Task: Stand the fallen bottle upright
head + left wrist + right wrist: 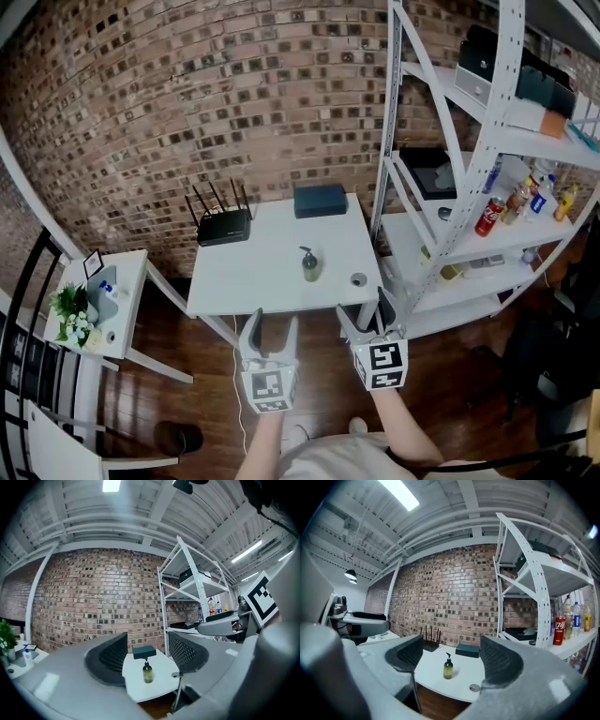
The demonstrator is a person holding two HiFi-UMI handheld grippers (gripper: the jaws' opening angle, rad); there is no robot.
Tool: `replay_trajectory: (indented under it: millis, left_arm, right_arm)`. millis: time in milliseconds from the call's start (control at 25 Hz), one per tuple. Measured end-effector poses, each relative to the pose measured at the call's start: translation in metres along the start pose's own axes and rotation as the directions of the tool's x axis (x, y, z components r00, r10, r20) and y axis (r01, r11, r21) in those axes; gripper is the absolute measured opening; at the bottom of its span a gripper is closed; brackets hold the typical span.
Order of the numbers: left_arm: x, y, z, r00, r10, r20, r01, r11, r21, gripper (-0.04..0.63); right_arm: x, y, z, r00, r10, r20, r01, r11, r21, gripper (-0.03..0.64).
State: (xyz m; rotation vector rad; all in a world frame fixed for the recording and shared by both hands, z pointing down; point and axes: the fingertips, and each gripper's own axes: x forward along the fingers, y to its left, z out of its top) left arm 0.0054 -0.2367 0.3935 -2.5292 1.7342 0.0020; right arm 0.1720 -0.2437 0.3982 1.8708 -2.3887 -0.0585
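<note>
Matt plastic, rough brick, polished wood

The tabletop is smooth matt white; the bottle looks like glossy, greenish see-through plastic with a dark pump. The wall is rough brown brick, and the floor is dark polished wood. The shelf rack is white painted metal with punched holes. The left tongs and right tongs are matt grey plastic with dimpled dark pads.

looks like a loft-style office or lab workroom: bare brick wall, a white steel shelving rack holding bottles and boxes, a router on a plain white table, strip lights overhead, dark wood floor.
</note>
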Motion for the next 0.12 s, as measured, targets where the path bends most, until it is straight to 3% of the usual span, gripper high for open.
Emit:
replay_trajectory:
  millis: [120]
  left_arm:
    - [-0.0020,0.0117,0.0069,1.000,-0.010,0.004,0.010,1.000,-0.006,0.282]
  right_arm:
    - [0.0021,0.0092,0.0118,1.000,-0.001,-0.013,0.001,1.000,0.010,0.359]
